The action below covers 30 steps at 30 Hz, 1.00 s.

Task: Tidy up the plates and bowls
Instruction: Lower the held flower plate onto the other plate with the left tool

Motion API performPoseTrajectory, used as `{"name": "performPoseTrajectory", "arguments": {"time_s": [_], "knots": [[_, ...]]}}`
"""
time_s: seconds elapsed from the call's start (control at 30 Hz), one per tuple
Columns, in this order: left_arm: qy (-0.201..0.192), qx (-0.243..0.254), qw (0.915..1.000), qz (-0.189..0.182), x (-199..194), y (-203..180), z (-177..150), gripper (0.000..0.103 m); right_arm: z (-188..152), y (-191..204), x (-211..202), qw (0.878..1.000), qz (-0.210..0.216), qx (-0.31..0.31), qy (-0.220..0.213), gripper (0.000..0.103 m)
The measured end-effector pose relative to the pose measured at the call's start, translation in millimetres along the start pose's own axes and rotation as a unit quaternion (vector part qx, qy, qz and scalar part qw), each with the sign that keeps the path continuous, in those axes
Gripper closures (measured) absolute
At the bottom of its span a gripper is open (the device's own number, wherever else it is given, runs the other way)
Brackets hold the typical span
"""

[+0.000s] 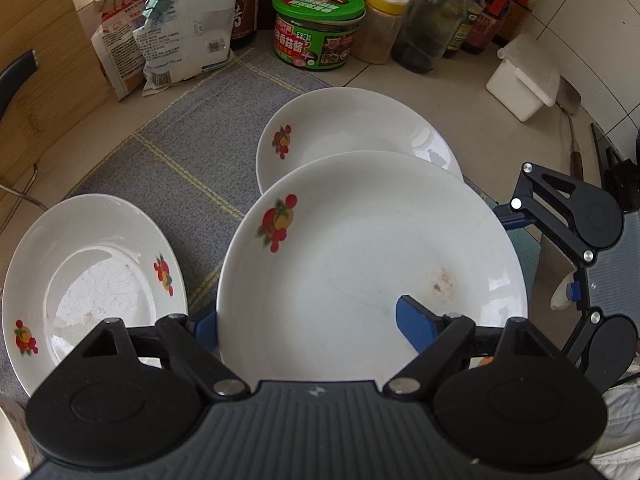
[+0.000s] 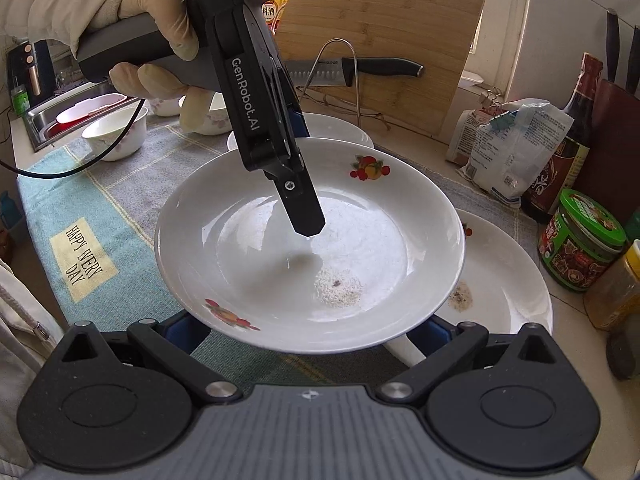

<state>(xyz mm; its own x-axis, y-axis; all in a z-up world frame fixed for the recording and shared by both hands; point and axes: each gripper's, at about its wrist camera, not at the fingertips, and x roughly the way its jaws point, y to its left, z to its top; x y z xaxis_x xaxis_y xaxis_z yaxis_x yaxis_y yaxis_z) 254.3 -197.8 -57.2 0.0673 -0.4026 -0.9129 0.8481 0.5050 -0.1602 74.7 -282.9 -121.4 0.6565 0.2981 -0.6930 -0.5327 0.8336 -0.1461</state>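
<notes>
Left gripper (image 1: 308,320) straddles one rim of the held plate (image 1: 372,248). One blue finger (image 1: 206,326) sits against the outside of the rim and the other (image 1: 412,324) reaches inside the well. The jaws stand wide with the plate wall between them, so it reads as gripping the plate. A gloved hand (image 2: 152,40) holds its handle.

Right gripper (image 2: 308,332) is at the opposite rim. The plate edge covers both of its fingertips, so can't tell if it is clamping or just under the rim.

The held plate is white with fruit prints and a small crumb patch in the well. It is up off the surface, tilted a little, and overlaps the near edge of a second plate (image 1: 360,128) lying flat below and beyond it. The second plate also has a crumb spot. A third plate (image 1: 92,280) lies flat on the grey cloth mat (image 1: 192,152), apart from the other two.

Past the mat on the tiled surface (image 1: 440,92) are a green-lidded jar (image 1: 318,28), paper bags (image 1: 180,32), bottles (image 1: 430,20) and a white box (image 1: 524,80). A wooden cutting board (image 2: 380,40) leans at the back with a knife (image 2: 352,68) in front of it. White bowls (image 2: 116,132) sit on the mat near the sink (image 2: 44,116).
</notes>
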Motion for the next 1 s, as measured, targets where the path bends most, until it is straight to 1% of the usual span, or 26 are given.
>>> {"name": "performPoseTrajectory", "arguments": {"time_s": [0.63,1.0], "knots": [[0.015,0.074,0.9969,-0.026,33,-27,63,0.016,-23,-35,-16,0.997,-0.055,0.056,0.005,0.000],[0.025,0.093,0.9944,-0.043,54,-26,91,0.016,-30,-53,-11,0.994,-0.072,0.081,0.017,0.000]]}}
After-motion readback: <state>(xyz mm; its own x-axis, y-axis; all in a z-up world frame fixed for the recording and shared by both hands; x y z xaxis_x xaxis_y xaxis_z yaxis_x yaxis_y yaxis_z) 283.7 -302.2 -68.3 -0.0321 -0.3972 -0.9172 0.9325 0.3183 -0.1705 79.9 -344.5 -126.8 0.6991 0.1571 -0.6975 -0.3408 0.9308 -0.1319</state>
